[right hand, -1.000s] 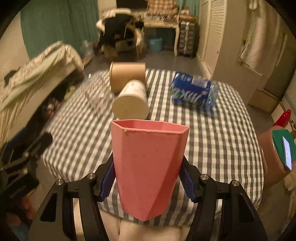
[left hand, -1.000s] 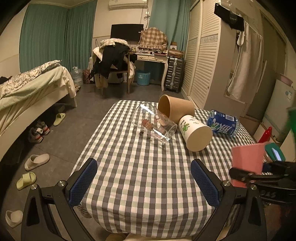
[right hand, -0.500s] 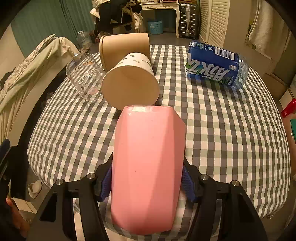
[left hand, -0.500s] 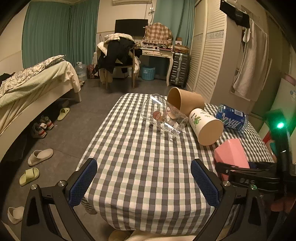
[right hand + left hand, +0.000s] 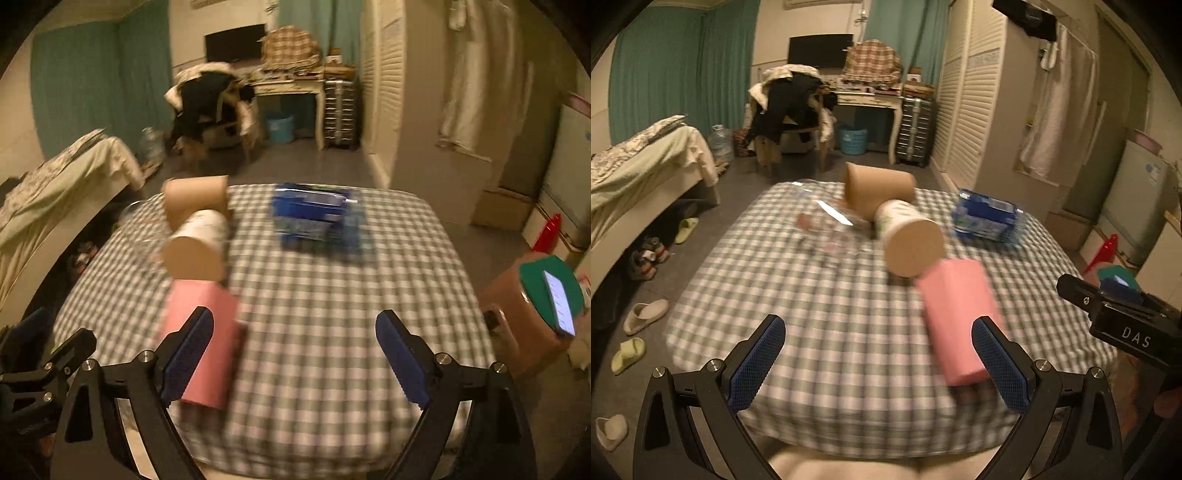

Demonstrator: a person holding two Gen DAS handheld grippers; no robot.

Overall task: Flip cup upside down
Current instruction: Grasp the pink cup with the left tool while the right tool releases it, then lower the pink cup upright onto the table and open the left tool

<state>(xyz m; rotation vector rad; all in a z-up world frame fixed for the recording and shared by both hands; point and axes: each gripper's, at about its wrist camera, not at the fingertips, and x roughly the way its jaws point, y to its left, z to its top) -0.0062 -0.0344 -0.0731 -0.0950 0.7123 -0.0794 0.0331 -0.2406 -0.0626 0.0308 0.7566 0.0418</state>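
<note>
Pink cup (image 5: 960,317) stands free on the checked table (image 5: 831,332), touching the left gripper's (image 5: 879,354) right finger. Both grippers gape empty; right gripper (image 5: 293,350) sits rightward of it

Both grippers spread wide, holding nothing.
Left gripper (image 5: 875,363) and right gripper (image 5: 293,356) point forward, blue-padded fingers (image 5: 402,360) apart.

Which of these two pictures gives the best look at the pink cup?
The left wrist view: the pink cup shows almost whole on the table, though blurred. In the right wrist view, the open right gripper's finger hides part of it.
</note>
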